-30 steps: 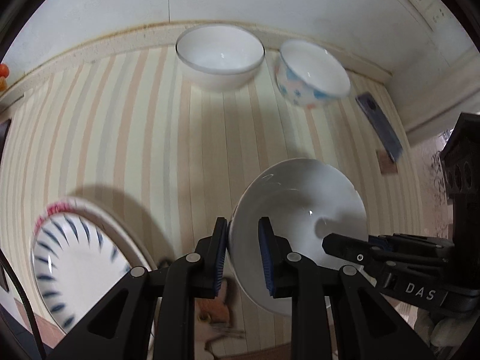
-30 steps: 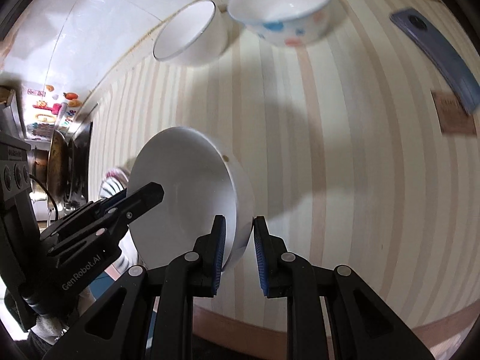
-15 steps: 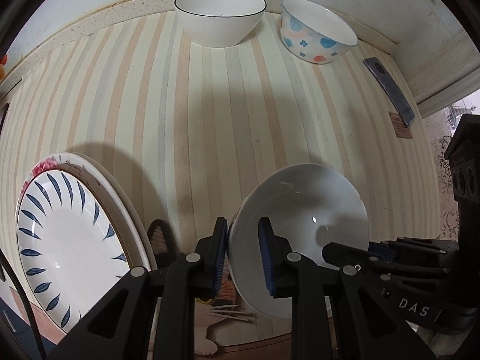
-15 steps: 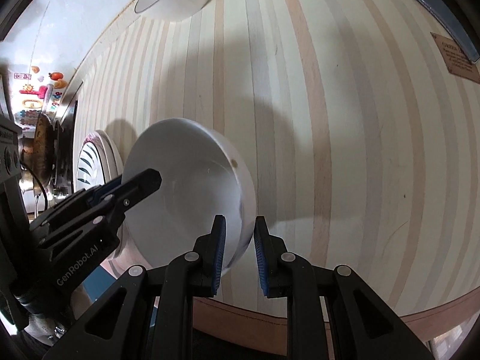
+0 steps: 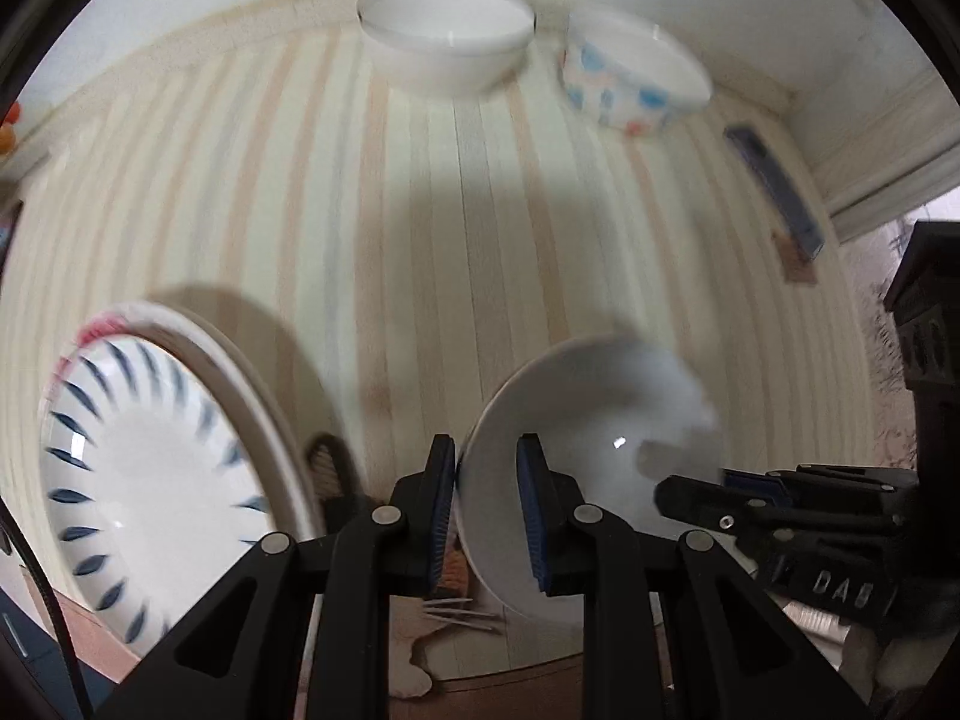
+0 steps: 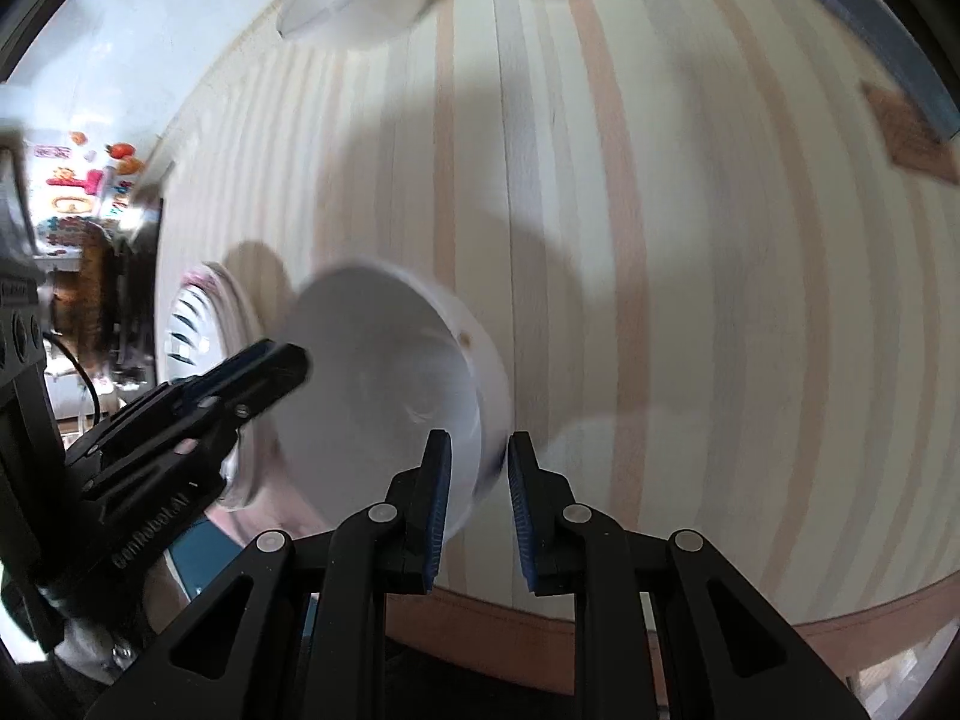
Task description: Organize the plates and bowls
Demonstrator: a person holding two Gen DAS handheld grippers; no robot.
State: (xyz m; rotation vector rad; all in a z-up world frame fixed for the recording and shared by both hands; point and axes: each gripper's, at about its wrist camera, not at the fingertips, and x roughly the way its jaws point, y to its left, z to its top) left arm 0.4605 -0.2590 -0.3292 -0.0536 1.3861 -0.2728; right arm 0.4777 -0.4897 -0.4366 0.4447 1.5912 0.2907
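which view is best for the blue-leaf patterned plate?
Left wrist. The patterned plate fills the lower left, its face and blue leaf marks visible though blurred. In the right wrist view only a thin blurred sliver shows, behind the white bowl and the left gripper.

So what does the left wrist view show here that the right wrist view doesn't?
Only the left wrist view shows the whole blue-leaf plate face on and something fork-like at the near table edge. Only the right wrist view shows the colourful stickers on the far wall. Both show the plain white bowl gripped at opposite rims by the left gripper and right gripper, plus the white bowl and spotted bowl behind.
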